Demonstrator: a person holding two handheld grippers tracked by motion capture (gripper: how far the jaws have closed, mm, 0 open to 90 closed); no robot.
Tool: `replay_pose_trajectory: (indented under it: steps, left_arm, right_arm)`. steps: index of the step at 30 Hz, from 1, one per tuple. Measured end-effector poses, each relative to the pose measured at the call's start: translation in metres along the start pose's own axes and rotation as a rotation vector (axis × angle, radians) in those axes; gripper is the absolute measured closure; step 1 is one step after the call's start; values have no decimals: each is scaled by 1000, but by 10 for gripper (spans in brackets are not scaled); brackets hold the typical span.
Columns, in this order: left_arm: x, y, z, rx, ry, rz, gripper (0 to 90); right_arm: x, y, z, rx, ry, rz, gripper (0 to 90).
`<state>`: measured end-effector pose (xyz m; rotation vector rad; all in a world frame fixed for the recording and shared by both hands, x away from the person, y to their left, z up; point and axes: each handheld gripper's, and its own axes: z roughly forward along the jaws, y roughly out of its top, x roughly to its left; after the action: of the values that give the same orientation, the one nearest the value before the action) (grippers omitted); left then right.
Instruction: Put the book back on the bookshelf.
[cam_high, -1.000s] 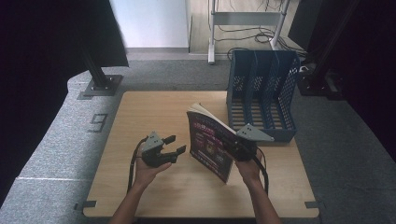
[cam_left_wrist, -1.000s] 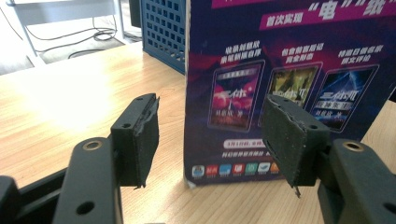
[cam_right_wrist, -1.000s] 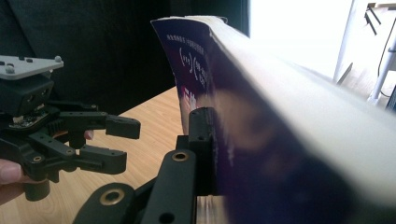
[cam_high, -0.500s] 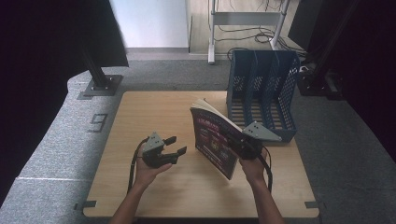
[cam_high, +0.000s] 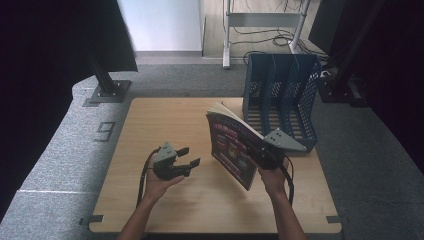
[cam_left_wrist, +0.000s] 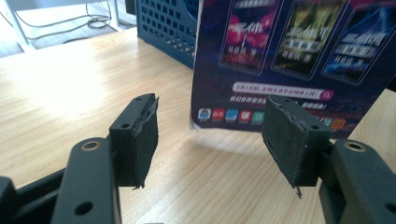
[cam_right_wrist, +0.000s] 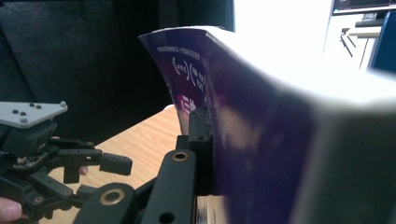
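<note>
right gripper (cam_high: 260, 152) clamping book (cam_high: 231, 145) upright, left gripper (cam_high: 192, 157) agape beside

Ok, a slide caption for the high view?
Right gripper holds a book upright near a blue file rack; left gripper open.

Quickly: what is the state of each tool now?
Left tool: open, holding nothing.
Right tool: closed on the purple book, held upright.

A wooden table (cam_high: 150, 120) bears a blue file rack (cam_high: 282, 95).
</note>
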<state>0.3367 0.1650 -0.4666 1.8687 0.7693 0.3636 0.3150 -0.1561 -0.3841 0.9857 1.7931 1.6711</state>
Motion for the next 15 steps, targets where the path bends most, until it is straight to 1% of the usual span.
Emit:
replay_pose_trajectory:
  steps: [3,15]
  left_arm:
    - [1,-1,0,8,1,-2,362]
    - [2,-1,-1,10,1,-11,362]
  right_arm:
    - [0,3,-1,-7,-4,-1,816]
    - [-6,11,-5,-38,-18,-4,817]
